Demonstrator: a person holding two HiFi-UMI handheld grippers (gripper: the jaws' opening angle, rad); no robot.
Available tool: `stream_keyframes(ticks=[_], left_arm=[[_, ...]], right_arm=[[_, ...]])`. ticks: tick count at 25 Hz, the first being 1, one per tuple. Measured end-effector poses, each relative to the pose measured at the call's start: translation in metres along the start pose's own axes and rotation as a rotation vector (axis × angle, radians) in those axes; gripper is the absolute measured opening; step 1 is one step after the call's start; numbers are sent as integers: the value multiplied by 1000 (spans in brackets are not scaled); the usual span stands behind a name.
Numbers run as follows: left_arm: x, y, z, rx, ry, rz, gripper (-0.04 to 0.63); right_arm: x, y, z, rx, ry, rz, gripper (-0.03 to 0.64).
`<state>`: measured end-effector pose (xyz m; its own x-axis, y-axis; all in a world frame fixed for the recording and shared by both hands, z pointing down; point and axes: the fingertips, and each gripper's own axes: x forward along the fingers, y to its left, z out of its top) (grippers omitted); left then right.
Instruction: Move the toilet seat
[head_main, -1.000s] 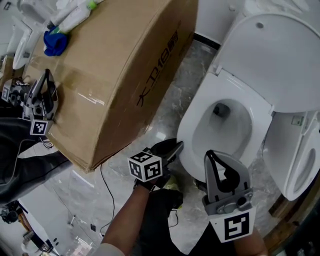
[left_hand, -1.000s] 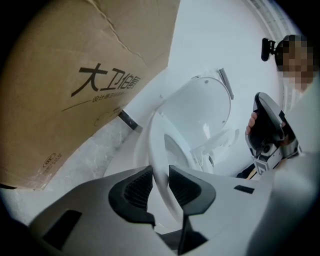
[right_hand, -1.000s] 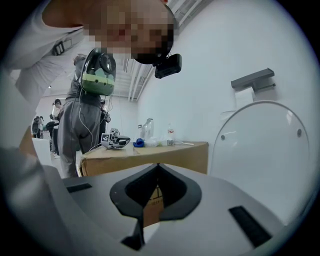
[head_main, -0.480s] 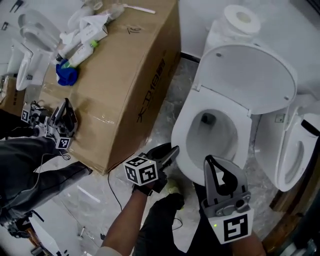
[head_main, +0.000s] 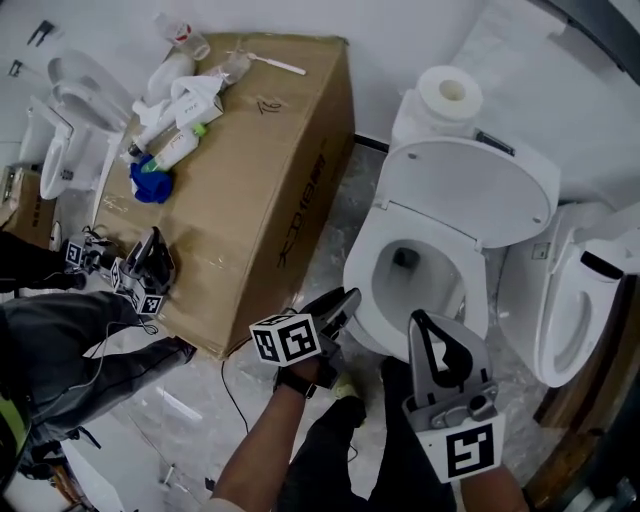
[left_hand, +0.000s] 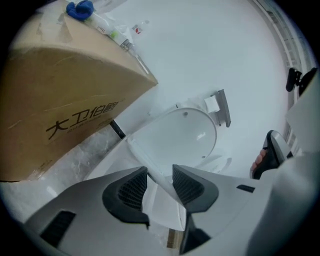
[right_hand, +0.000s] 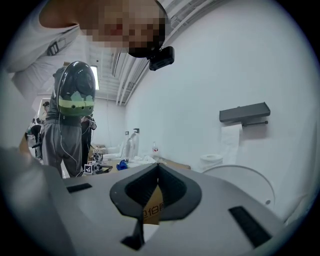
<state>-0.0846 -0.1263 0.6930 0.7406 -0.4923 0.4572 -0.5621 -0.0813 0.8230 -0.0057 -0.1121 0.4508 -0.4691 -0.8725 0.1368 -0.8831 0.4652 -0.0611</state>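
The white toilet (head_main: 420, 275) stands by the wall with its lid (head_main: 470, 190) raised against the tank. The seat ring lies down on the bowl. My left gripper (head_main: 348, 297) is at the bowl's front-left edge and its jaws are opening. In the left gripper view the thin white seat edge (left_hand: 161, 186) runs through the gap of the left gripper (left_hand: 160, 170), and the pads stand clear of it. My right gripper (head_main: 420, 318) hovers in front of the bowl. The right gripper (right_hand: 157, 167) is shut with nothing in it.
A large cardboard box (head_main: 250, 170) lies left of the toilet, with bottles and a blue cloth (head_main: 152, 185) on top. A paper roll (head_main: 447, 92) sits on the tank. A second toilet (head_main: 570, 300) stands at the right. Another person (head_main: 60, 340) with marker grippers is at the left.
The head view has pulled back and tilted up, showing the tank, the paper roll and more of the box. Both grippers keep their places by the bowl's front.
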Motion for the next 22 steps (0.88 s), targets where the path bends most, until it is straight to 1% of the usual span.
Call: stream_keyframes(ticks=[2,6,11,14,17,22], left_arm=[[3,-11,11,-13,-20,-13,161],[11,-32,34,-16,-45,-49,187],[21,-48,53,-47,-64,-42,196],[29,-61,63,-100,-75,-34,198],[39,-72,79,-157,-113,-12,199],[53,-84,98,-210,-152,6,207]], right_arm=[[1,-6,9,-7,1,-2,14],[4,-22,24,-12,-6,-4,14],[12,-47,36,-9,-10,-9,14],[18,-60,40,-9,-11,-6,14],[27,-69,44,-7,-14,2,14],[43,-78,53,-7,-27,21,14]])
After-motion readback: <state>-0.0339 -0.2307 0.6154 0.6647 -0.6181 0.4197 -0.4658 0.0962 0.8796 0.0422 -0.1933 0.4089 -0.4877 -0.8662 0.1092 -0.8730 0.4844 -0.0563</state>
